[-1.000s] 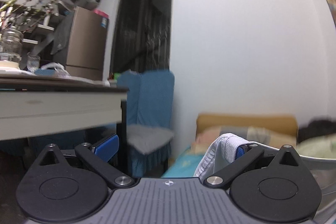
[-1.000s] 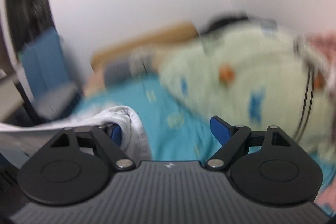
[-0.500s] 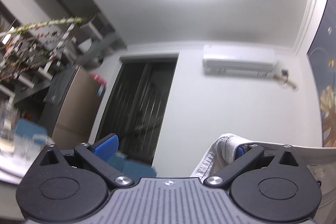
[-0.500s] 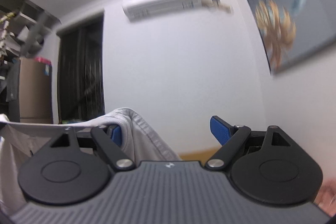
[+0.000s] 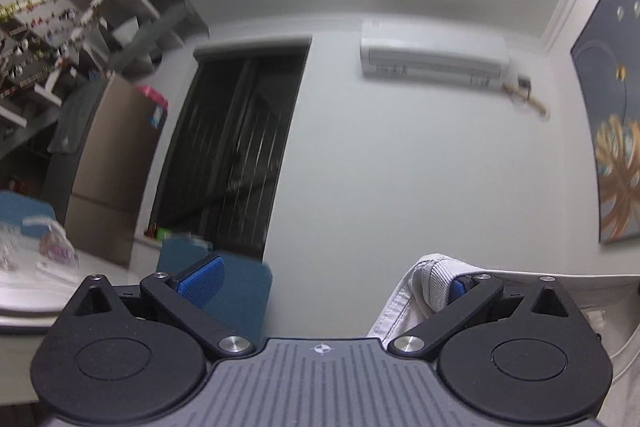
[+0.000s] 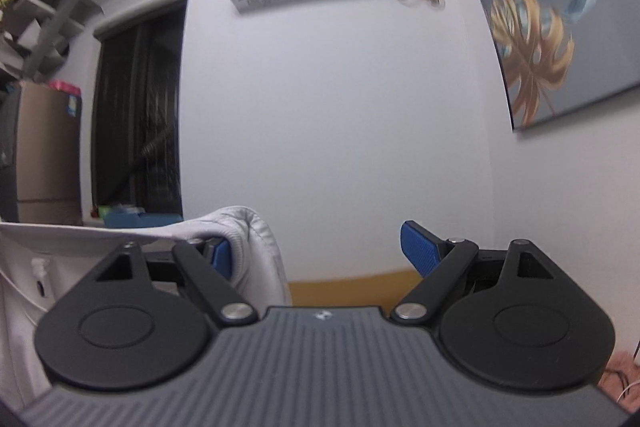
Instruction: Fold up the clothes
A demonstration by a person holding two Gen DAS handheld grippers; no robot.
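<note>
- Your white garment (image 5: 428, 279) hangs in the air, its top edge stretched between both tools. Most of it drops below view, so how much is folded can't be told.
- The bare wall ahead leaves open room. The surface (image 5: 24, 303) and a blue chair (image 5: 240, 291) crowd your left.
- The left tool (image 5: 328, 283) is spread wide, with cloth hooked over its right finger.
- The right tool (image 6: 316, 251) is also wide, with cloth over its left finger.

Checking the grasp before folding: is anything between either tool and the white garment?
Nothing visible does. The white garment is draped over one finger of the left tool and one finger of the right tool; both stand open.
</note>
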